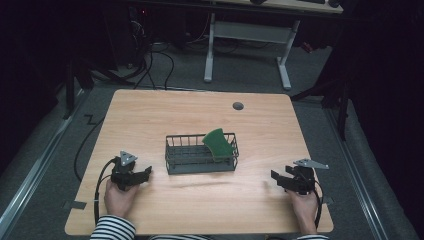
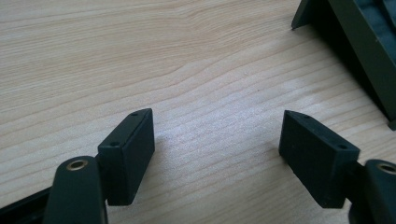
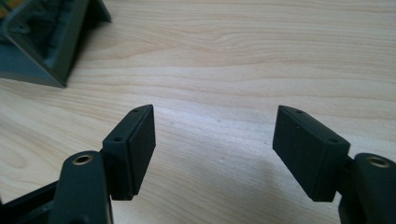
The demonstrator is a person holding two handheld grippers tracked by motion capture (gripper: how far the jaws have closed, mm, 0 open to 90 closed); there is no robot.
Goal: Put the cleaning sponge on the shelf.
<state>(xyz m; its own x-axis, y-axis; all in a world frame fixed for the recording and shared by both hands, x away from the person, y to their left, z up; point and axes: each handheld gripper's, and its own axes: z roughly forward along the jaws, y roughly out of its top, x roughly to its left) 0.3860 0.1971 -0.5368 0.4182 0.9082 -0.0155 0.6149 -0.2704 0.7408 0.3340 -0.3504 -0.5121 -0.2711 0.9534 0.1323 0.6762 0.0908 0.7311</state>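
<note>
A dark wire basket (image 1: pixel 184 161) stands at the middle of the wooden table (image 1: pixel 150 115). A green sponge (image 1: pixel 218 143) leans inside its right end. My left gripper (image 1: pixel 148 173) rests low on the table to the left of the basket, held by a hand with a striped sleeve; its jaws stand open with bare wood between them (image 2: pixel 217 140). My right gripper (image 1: pixel 275 178) sits low near the table's right front, also open over bare wood (image 3: pixel 215 135). A basket corner (image 2: pixel 369 56) shows at the upper right of the left gripper view, and another corner (image 3: pixel 42 42) at the upper left of the right gripper view.
A round grommet hole (image 1: pixel 238 105) lies near the table's far edge. Beyond the table stand a white desk frame (image 1: pixel 247 45) and cables on the floor (image 1: pixel 150 65). A cable (image 1: pixel 102 180) trails from the left gripper.
</note>
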